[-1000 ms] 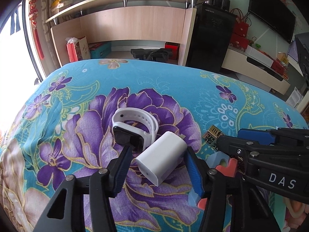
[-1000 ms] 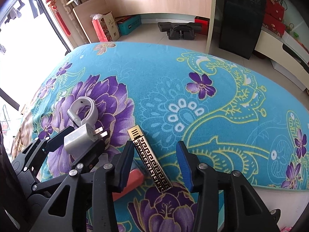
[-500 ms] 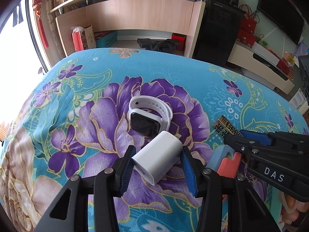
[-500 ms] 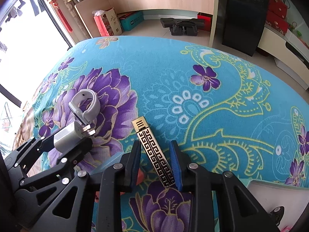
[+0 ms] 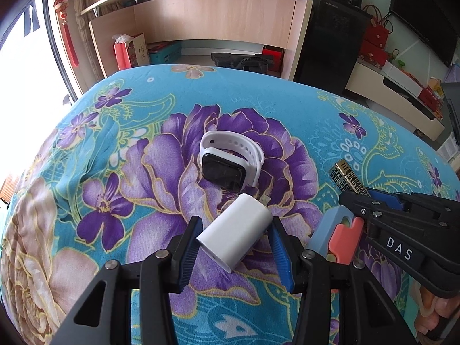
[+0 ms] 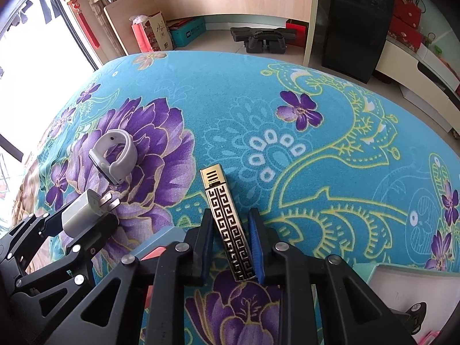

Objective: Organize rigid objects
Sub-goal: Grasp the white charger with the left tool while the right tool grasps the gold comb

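White smartwatch (image 5: 230, 161) lies loose on the purple bloom of the floral cloth (image 6: 258, 109); just nearer, left gripper (image 5: 234, 237) clamps the white charger plug (image 5: 235, 234); to its right, right gripper (image 6: 231, 241), jaws just closing, pinches the gold-and-black patterned lighter (image 6: 227, 221) narrowly, lighter flat on cloth, well inside its edges.

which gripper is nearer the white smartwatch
Left. The left gripper, gripping the white charger, sits just in front of the smartwatch; the right gripper is farther off, around the lighter.
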A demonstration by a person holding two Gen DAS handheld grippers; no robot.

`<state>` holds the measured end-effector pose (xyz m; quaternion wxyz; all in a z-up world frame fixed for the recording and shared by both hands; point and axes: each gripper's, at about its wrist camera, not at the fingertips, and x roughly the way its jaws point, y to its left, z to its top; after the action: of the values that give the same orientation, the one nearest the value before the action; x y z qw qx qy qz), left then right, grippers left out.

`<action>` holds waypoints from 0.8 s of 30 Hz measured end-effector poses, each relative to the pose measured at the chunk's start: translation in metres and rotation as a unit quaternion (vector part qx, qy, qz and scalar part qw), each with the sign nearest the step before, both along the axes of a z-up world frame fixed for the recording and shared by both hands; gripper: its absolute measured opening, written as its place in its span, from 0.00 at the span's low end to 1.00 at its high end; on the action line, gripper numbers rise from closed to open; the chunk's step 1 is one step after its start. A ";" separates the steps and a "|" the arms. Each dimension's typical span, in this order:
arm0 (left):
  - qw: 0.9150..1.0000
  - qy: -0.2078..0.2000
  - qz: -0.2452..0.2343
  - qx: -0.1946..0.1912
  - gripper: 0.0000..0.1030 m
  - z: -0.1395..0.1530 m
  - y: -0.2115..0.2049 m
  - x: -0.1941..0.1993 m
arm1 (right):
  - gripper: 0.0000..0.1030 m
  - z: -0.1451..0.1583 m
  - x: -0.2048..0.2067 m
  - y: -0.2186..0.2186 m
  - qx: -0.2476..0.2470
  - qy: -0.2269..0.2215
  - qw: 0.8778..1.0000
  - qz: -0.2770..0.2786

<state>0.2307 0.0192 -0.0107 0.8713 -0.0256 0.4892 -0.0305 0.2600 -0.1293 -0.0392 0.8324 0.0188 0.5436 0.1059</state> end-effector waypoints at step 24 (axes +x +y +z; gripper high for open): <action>1.000 0.008 0.004 -0.015 0.48 0.008 0.001 -0.027 | 0.15 0.010 -0.058 -0.038 0.056 -0.029 0.996 -0.067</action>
<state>0.2037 0.0206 -0.0028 0.8668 -0.0405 0.4959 -0.0339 0.2023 -0.1678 -0.0291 0.8505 0.0988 0.5102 0.0809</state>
